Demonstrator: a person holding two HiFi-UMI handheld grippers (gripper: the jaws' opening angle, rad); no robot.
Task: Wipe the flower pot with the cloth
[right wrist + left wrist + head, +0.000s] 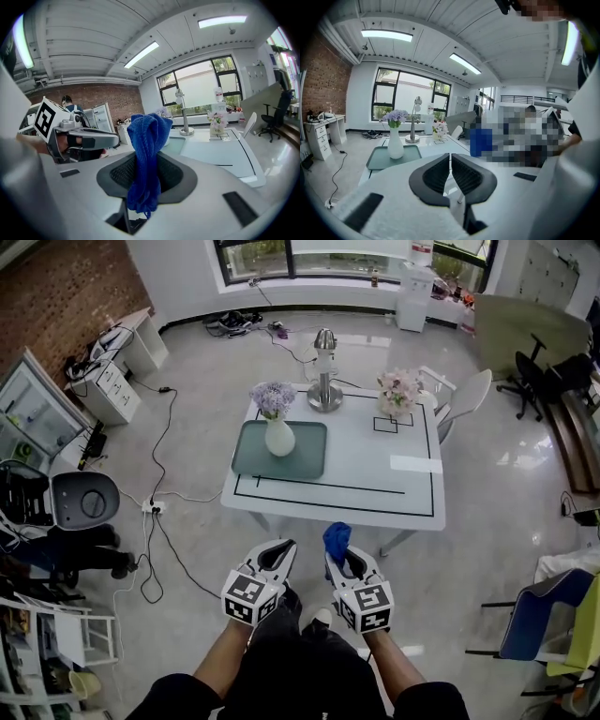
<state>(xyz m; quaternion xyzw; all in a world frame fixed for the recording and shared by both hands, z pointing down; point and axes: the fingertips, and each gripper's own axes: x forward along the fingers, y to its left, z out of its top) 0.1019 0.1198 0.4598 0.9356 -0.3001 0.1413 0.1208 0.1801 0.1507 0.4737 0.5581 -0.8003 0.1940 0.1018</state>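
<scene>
Blue knitted cloth [149, 136] stands bunched between the fingers [171, 174] of the right gripper [343, 557], which are clamped on its middle. One fold rises above the fingertips and a tail hangs below them toward the gripper body. The left gripper [450, 157] is just beside it on the left, its two dark ribbed fingers [432, 174] closed together at the tips with nothing between them. Both grippers are held low in front of the person, short of the near edge of the white rectangular table with a black outline [375, 474].

Well beyond the fingertips, on the table's left half, a tall white flower pot with lilac blooms [278, 435] stands upright on a grey-green rectangular tray [305, 460]. It lies ahead of the left fingers and ahead-left of the right ones, well apart from the cloth. Farther still, beyond the right fingers, a small pale pot of pink flowers [397, 401] stands near the table's far edge. A silver metal stand [324, 395] rises between the two pots, also at the far edge.
</scene>
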